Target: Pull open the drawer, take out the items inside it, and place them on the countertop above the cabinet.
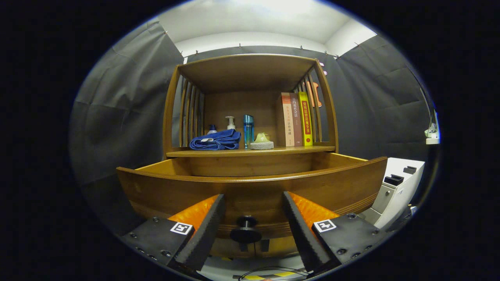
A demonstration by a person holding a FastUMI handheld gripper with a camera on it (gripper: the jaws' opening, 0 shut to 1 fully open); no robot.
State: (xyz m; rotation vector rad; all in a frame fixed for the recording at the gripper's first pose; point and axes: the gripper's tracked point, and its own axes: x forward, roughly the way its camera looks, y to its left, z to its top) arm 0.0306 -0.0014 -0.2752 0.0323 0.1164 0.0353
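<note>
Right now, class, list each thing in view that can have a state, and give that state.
Drawer: pulled open.
Drawer knob: between the jaws, ungripped.
Gripper: jaws open.
Blue towel: folded on countertop.
Books: upright.
Blue bottle: upright.

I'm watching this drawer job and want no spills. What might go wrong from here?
1. The drawer is already pulled out, and the open gripper straddles its knob without touching it; pulling further might draw it out too far.
2. Its front panel hides the inside, so reaching in would be blind.
3. The countertop already holds a blue towel, bottles, a sponge and books; placing items there may knock the blue bottle over.
</note>
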